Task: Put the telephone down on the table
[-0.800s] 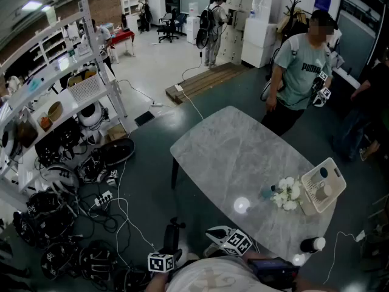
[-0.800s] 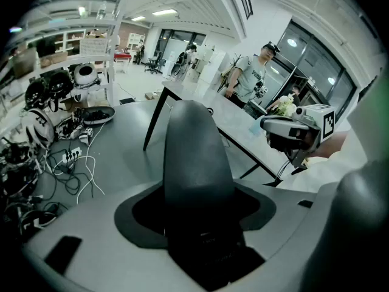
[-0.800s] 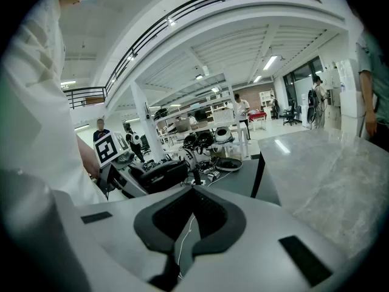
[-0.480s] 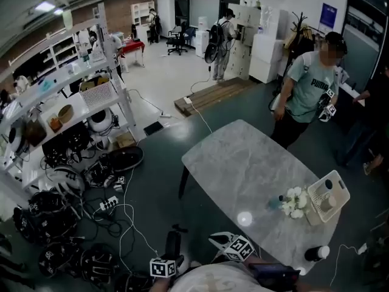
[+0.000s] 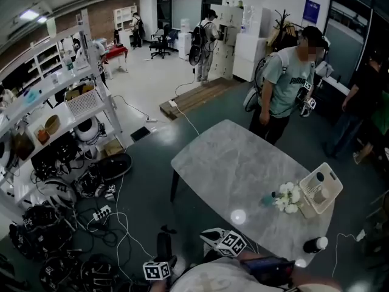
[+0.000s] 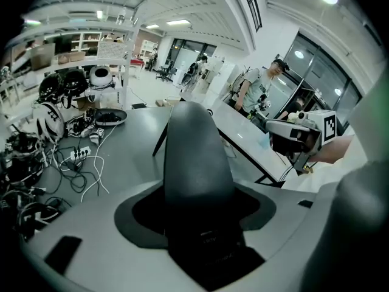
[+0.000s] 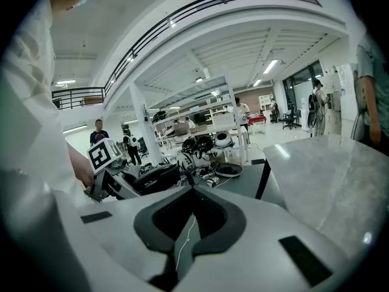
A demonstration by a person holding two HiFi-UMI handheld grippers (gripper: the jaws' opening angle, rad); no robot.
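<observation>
The left gripper (image 5: 163,257) was clamped on the dark telephone (image 6: 191,163), its long axis running straight out past the jaws, just short and left of the marble table's (image 5: 243,157) near edge. The right gripper (image 7: 189,224), nearer the table, was closed on nothing.

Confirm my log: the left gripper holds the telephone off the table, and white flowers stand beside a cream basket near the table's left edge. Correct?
No: the head view shows the white flowers and cream basket near the table's right edge. The rest holds: the left gripper holds the telephone off the table.
</observation>
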